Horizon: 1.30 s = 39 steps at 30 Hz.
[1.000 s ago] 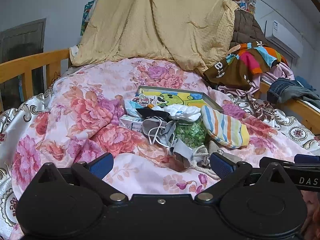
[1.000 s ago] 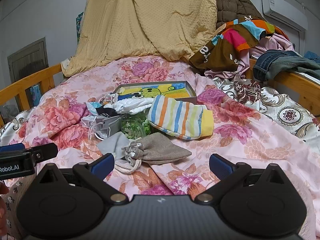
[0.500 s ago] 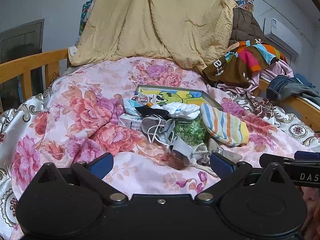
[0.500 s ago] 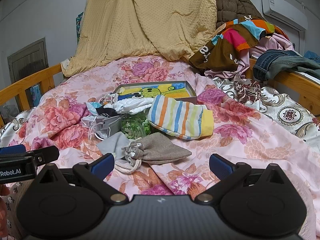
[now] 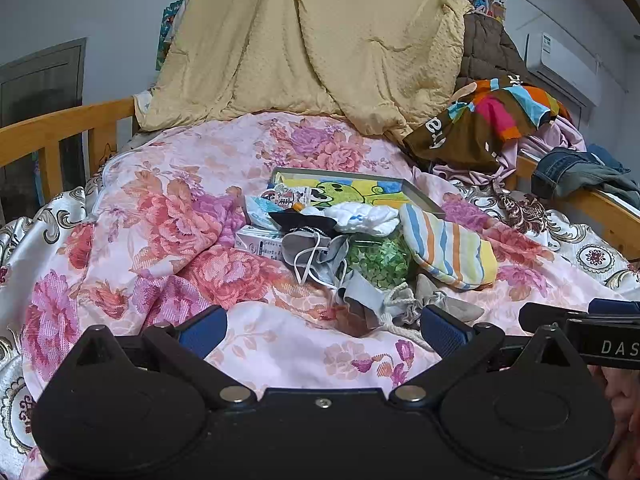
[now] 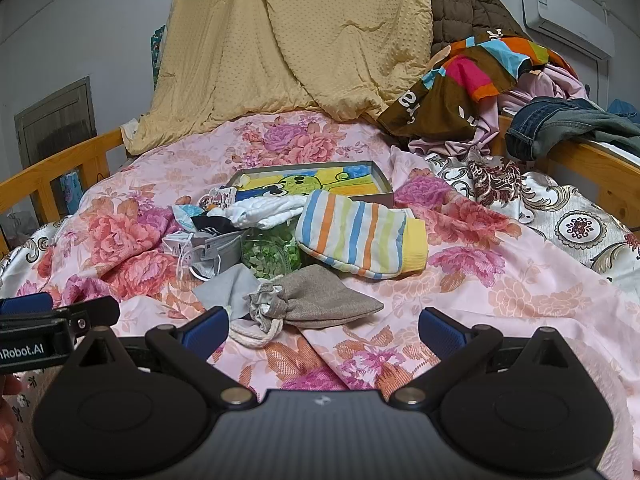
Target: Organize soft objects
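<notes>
A heap of soft things lies mid-bed on the pink floral quilt (image 6: 500,292): a striped mitt (image 6: 360,236), a grey-brown drawstring pouch (image 6: 316,300), a green leafy bag (image 6: 272,252), a white cloth (image 6: 272,210) and grey face masks (image 6: 216,252). Behind them sits a shallow box (image 6: 384,190) with a cartoon picture. My right gripper (image 6: 323,330) is open, low over the quilt just short of the pouch. My left gripper (image 5: 323,330) is open too, close in front of the pouch (image 5: 436,304), with the mitt (image 5: 448,246) beyond.
A yellow blanket (image 6: 304,40) hangs at the bed's head. Piled clothes (image 6: 480,80) and jeans (image 6: 560,124) lie at the right over the wooden rail (image 6: 600,168). A wooden rail (image 5: 60,132) runs along the left. A small white carton (image 5: 260,242) rests beside the masks.
Both grippers have hardly moved and both stay open. The left view has drifted slightly; the heap lies as before.
</notes>
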Each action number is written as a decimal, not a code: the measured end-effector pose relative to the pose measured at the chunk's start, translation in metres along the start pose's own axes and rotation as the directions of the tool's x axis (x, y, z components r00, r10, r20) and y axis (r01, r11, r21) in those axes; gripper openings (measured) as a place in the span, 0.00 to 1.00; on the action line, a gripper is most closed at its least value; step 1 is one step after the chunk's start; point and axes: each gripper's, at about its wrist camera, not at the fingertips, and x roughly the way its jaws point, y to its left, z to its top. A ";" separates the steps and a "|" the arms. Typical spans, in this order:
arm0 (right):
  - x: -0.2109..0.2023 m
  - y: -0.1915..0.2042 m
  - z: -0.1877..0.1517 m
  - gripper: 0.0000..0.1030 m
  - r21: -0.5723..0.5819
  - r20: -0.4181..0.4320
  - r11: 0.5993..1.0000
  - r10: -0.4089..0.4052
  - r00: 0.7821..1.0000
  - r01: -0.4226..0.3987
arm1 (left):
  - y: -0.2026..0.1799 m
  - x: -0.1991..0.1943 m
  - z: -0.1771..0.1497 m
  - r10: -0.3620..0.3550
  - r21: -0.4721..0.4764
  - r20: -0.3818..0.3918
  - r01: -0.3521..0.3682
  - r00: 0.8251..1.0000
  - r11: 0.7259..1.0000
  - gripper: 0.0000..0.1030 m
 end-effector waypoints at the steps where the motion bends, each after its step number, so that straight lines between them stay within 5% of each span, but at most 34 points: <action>1: 0.000 0.000 0.000 1.00 0.000 0.000 1.000 0.000 1.000 0.000 | 0.000 0.000 0.000 0.000 0.000 0.000 0.000 1.000 1.000 0.99; 39: 0.001 0.000 0.000 1.00 0.002 -0.004 1.000 0.001 1.000 -0.001 | -0.002 0.000 -0.001 -0.003 0.014 -0.001 0.003 1.000 1.000 0.99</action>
